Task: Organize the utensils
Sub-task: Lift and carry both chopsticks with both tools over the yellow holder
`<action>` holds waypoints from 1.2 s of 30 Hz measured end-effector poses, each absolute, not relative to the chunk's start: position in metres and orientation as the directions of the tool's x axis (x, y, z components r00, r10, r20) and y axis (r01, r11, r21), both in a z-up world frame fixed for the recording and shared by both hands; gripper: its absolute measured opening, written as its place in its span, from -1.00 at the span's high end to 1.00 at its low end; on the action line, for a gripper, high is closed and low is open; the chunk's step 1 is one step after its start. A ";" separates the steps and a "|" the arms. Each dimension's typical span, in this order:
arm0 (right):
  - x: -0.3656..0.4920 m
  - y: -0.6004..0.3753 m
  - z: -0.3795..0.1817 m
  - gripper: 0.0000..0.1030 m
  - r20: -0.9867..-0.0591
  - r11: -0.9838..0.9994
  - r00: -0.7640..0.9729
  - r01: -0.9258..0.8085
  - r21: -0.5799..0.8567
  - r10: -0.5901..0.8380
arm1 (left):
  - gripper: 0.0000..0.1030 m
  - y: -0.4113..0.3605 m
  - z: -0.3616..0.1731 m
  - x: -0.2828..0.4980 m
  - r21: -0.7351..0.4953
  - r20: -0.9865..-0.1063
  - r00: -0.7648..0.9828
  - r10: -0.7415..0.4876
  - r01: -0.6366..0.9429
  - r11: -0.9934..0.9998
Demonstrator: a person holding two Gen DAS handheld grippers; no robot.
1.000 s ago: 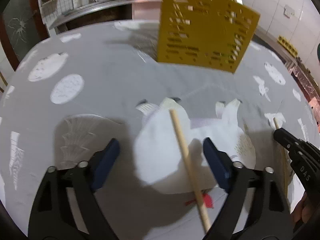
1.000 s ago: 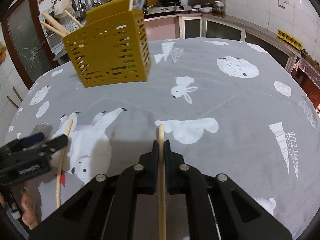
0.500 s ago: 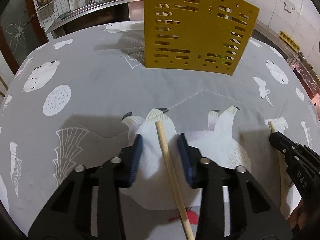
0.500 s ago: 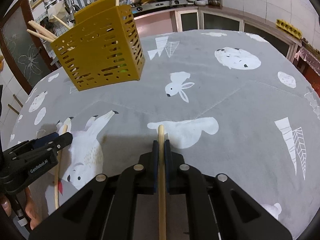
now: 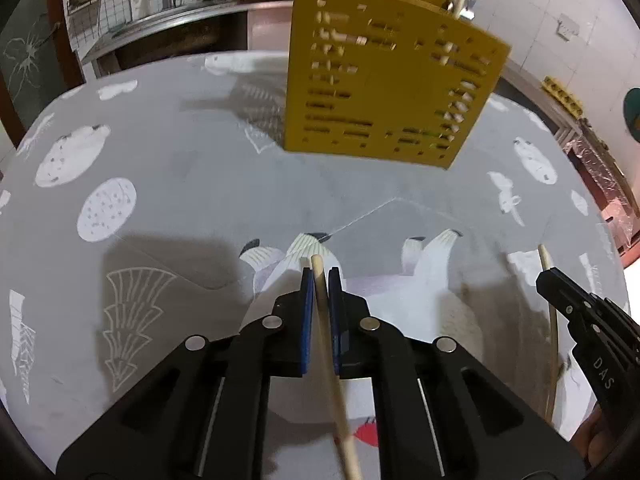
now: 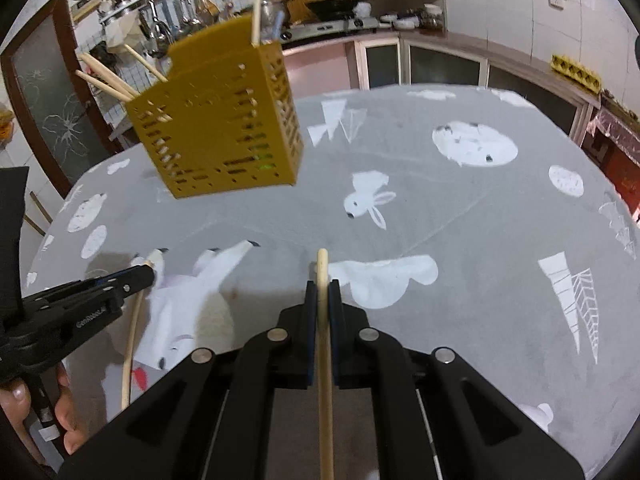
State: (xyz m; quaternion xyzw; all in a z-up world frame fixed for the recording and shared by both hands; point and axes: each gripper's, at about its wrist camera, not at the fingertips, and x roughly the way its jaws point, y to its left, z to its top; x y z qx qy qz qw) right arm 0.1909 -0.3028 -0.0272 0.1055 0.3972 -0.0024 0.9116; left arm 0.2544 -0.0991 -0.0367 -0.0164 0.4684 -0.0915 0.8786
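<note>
While the right gripper (image 6: 321, 286) clamped one chopstick (image 6: 325, 344), the left gripper (image 5: 320, 276) had just closed on another chopstick (image 5: 329, 352) near the yellow holder (image 5: 390, 80).

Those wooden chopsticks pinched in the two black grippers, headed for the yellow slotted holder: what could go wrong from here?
1. The left gripper, whose jaws have just closed, pinches its wooden chopstick near one end, so the long free end may swing or slip.
2. The yellow perforated holder already has chopsticks leaning out, which could block a new one.
3. The right gripper with its chopstick sits close by; they might collide.
</note>
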 end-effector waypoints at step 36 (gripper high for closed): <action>0.101 -0.290 0.075 0.88 -0.269 0.960 0.961 0.008 0.279 0.070 | 0.91 -0.036 0.096 0.138 -0.083 -0.362 0.902 -0.237 0.222 0.972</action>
